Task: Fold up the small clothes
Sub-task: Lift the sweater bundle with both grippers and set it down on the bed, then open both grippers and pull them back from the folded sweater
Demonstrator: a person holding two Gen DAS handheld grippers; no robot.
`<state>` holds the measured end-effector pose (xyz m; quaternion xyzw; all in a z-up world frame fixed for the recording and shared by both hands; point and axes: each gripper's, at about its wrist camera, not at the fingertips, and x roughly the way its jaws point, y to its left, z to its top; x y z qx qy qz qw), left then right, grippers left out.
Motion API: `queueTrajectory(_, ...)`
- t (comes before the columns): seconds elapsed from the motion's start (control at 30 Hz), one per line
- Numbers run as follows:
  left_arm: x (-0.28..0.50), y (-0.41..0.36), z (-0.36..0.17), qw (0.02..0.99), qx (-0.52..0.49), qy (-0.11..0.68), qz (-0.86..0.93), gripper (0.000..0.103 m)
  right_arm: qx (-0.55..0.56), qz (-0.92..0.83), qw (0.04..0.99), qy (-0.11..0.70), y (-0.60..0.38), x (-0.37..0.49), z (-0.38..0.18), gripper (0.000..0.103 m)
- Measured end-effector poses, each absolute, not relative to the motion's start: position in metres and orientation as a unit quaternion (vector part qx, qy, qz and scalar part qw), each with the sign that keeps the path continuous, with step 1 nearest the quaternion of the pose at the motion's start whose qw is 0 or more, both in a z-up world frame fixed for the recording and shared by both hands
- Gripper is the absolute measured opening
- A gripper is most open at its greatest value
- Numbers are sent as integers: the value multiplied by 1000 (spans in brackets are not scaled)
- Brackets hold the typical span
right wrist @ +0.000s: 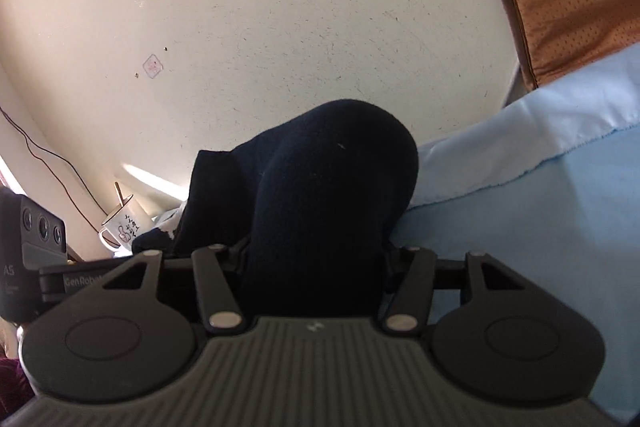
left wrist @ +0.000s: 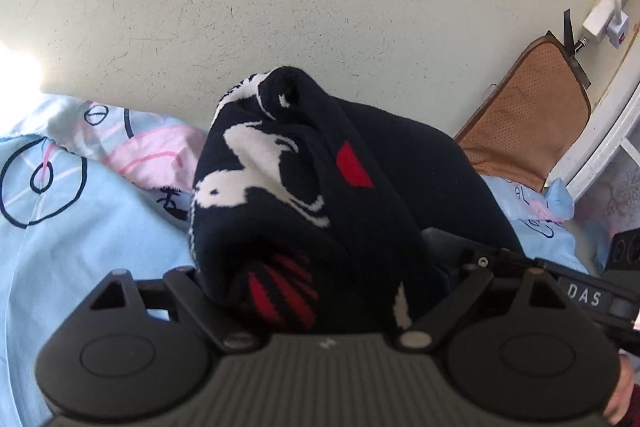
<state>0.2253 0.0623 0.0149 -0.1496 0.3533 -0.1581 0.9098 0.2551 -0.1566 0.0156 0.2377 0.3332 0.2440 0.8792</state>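
Observation:
A dark navy knit sweater (left wrist: 260,163) with a white and red pattern is bunched up and raised above the bed. In the left wrist view it fills the space between the jaws of my left gripper (left wrist: 316,211), which is shut on the bundle; the fingertips are buried in the fabric. In the right wrist view a plain navy part of the sweater (right wrist: 336,163) bulges up between the jaws of my right gripper (right wrist: 316,219), which is shut on it, with its fingertips also hidden. The two grippers sit close side by side, and each one's housing shows at the edge of the other's view.
A light blue patterned bedsheet (left wrist: 80,227) lies below, with a pink and blue pillow (left wrist: 152,155) against the cream wall. An orange-brown cushion (left wrist: 532,115) leans at the right. A white power strip (left wrist: 600,15) hangs on the wall. A white mug (right wrist: 120,227) stands far left.

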Motion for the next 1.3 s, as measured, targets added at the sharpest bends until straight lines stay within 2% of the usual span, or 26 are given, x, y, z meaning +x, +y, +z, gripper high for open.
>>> queueTrajectory(0.17, 203, 56, 26, 922, -147, 342, -105, 92, 232, 221, 891, 323, -158, 238, 24, 73)
queueTrajectory(0.47, 107, 35, 46, 952, -80, 291, -50, 95, 206, 166, 919, 293, -176, 140, 44, 79)
queueTrajectory(0.87, 15, 5, 24, 957, -19, 290, -17, 97, 193, 134, 935, 268, -184, 40, 50, 82)
queueTrajectory(1.3, -15, -10, 23, 973, 34, 229, -3, 98, 208, 143, 927, 279, -188, 33, 45, 83)
